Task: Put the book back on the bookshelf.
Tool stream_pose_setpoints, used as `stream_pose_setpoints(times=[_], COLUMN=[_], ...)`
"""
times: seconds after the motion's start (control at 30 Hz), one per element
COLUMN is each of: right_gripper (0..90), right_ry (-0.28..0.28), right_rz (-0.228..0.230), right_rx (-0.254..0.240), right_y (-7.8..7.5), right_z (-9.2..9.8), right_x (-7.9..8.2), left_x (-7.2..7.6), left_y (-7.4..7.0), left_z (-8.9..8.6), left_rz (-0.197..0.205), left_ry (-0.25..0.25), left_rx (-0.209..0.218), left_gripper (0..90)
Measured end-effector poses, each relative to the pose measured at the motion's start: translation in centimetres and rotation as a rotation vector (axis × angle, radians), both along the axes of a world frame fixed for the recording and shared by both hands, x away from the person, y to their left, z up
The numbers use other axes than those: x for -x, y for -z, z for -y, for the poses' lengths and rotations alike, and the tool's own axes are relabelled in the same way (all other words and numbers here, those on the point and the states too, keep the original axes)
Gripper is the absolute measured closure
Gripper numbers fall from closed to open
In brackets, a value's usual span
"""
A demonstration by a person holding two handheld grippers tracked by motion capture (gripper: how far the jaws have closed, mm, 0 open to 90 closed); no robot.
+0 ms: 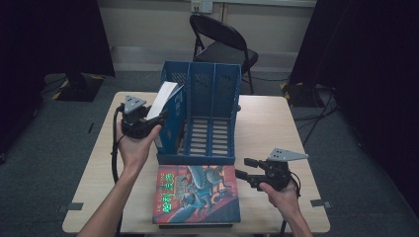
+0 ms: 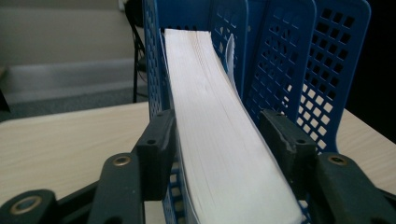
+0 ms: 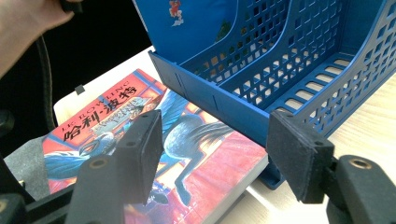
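Book between left claw jaws, inside rack.

the left forearm reaches in from the bottom edge, angled up and to the right, its hand wrapped under the left gripper, held raised. that gripper's jaws stand parted, clear of what lies between them. the right hand sits low at the near right, holding the right gripper level and pointing left, its jaws apart with nothing in them.
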State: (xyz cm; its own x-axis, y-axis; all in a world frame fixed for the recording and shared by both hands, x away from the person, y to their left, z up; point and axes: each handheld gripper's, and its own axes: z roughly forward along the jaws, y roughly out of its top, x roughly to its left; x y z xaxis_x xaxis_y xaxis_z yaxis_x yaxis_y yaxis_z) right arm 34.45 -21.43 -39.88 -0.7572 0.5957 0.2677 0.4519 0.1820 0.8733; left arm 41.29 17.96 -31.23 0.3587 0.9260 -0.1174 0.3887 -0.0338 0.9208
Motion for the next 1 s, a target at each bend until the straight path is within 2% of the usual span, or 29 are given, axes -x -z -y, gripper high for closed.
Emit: stream_pose_setpoints(times=[0.07, 0.2, 0.27, 0.37, 0.43, 0.47, 0.53, 0.57, 0.63, 0.7, 0.77, 0.87, 0.9, 1.0], right_gripper=[36.0, 35.9, 35.9, 35.9, 35.9, 35.9, 35.8, 35.8, 35.7, 35.7, 35.7, 35.6, 35.6, 35.6], right_ry=[0.000, 0.001, 0.001, 0.001, -0.003, -0.004, -0.002, 0.000, 0.000, 0.000, 0.003, 0.004, 0.004, 0.002], right_rz=[0.001, 0.000, -0.001, -0.003, -0.003, -0.002, -0.002, -0.002, -0.002, -0.004, -0.005, -0.004, -0.005, -0.003], right_rx=[-0.003, -0.003, -0.003, -0.003, -0.001, -0.001, -0.004, -0.005, -0.004, -0.005, -0.007, -0.007, -0.009, -0.008], right_y=[-0.1, -0.1, -0.1, 0.0, 0.0, 0.0, -0.1, 0.0, 0.0, 0.0, 0.0, 0.0, 0.0, 0.0], right_z=[0.0, 0.0, 0.0, 0.0, -0.1, -0.1, 0.0, 0.0, 0.1, 0.1, 0.2, 0.3, 0.3, 0.3], right_x=[0.0, 0.0, 0.0, -0.1, -0.1, 0.0, 0.0, -0.1, -0.1, 0.0, 0.0, 0.0, 0.0, -0.1], left_x=[-0.1, -0.5, -0.6, -1.3, -1.7, -1.9, -2.4, -2.5, -2.5, -1.9, -1.3, -0.2, 0.1, 1.2], left_y=[-0.5, -1.3, -1.6, -2.3, -2.7, -2.8, -3.0, -3.1, -3.2, -3.0, -2.6, -1.5, -1.3, -0.1], left_z=[-0.2, -0.3, -0.2, 0.0, -0.1, -0.2, -0.2, -0.2, -0.2, -0.4, -0.6, -1.2, -1.3, -1.6], left_rz=[0.011, -0.048, -0.047, -0.124, -0.127, -0.142, -0.176, -0.177, -0.175, -0.131, -0.121, -0.087, -0.080, -0.055], left_ry=[0.000, 0.000, -0.008, 0.012, 0.018, 0.024, 0.037, 0.040, 0.040, 0.043, 0.056, 0.089, 0.100, 0.134], left_rx=[-0.005, 0.000, -0.021, -0.048, -0.041, -0.037, -0.073, -0.088, -0.088, -0.057, -0.048, -0.011, -0.013, -0.040], left_gripper=[50.7, 50.9, 52.3, 49.0, 49.7, 50.9, 51.4, 50.9, 51.6, 51.6, 49.0, 46.5, 43.8, 42.8])
